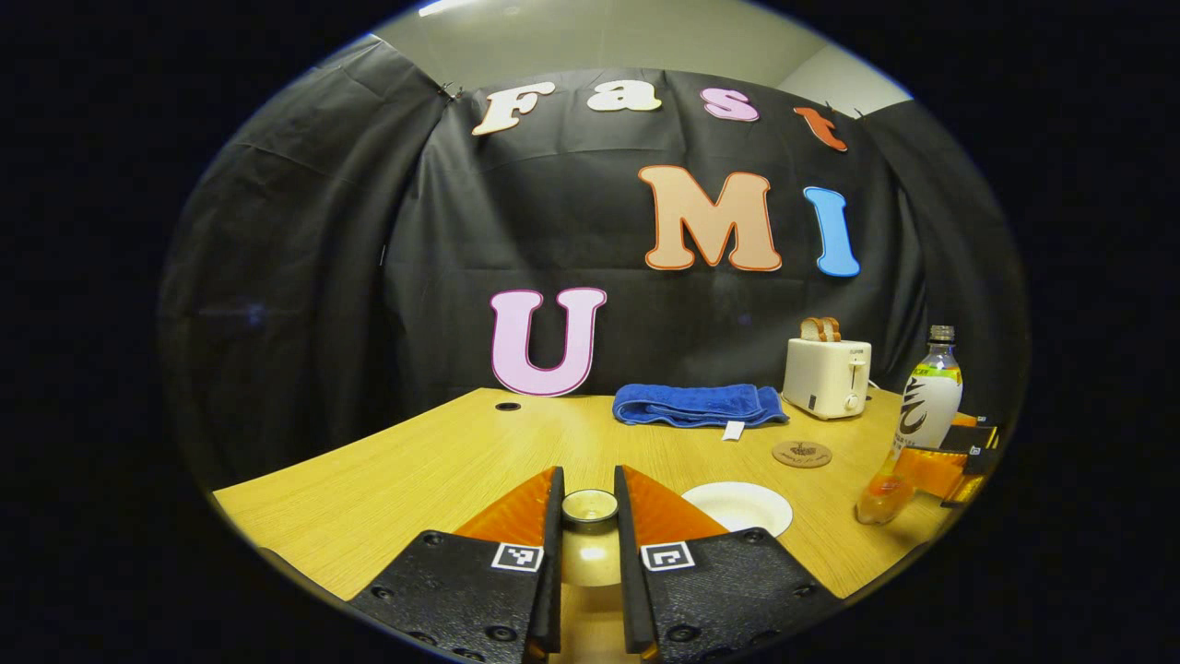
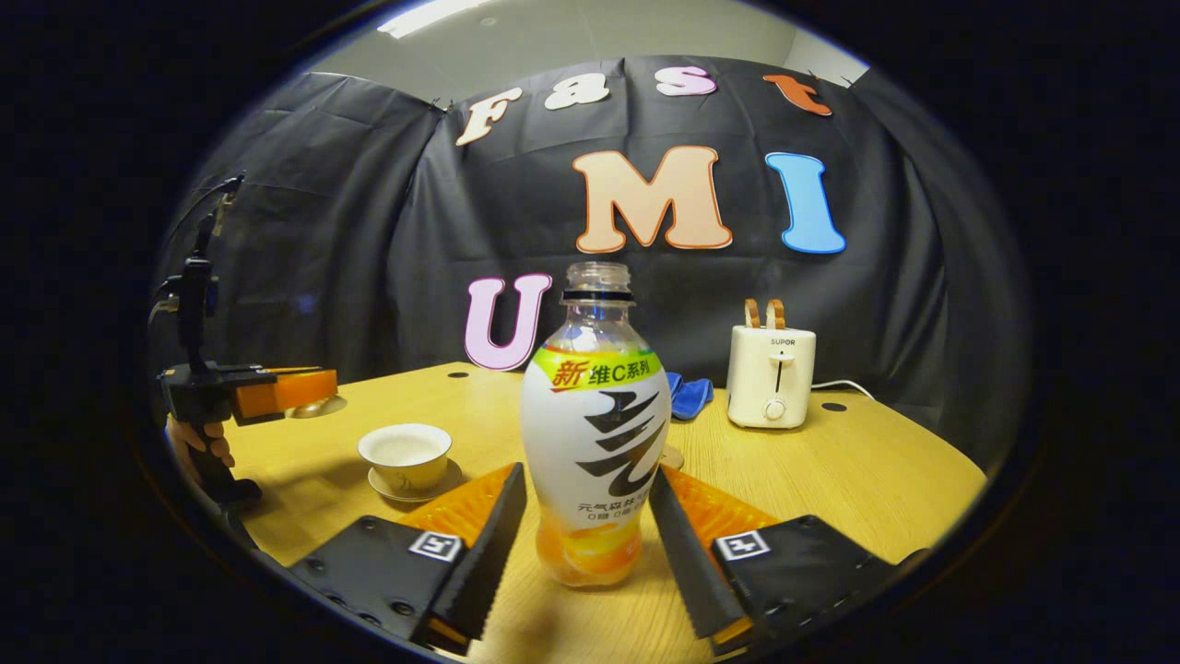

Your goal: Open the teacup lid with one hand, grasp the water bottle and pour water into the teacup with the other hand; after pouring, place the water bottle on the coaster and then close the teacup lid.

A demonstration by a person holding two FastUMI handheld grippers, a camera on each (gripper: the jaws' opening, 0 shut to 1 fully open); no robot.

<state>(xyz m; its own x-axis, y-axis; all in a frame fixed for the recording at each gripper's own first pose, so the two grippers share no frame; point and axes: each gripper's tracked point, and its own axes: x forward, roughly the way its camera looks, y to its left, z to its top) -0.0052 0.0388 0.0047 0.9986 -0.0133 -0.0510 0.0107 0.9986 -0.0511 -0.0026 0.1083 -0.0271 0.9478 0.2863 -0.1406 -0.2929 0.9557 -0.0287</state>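
Wooden tabletop under black cloth carries everything. At the centre of the right gripper view the water bottle stands upright, capless, its foot between the spread fingers of the right gripper; whether they touch it is hard to tell. Left of it the teacup sits uncovered on its saucer. The left gripper pinches the teacup lid, its lower part hidden between the fingers. The coaster lies near the toaster, beside a blue towel.
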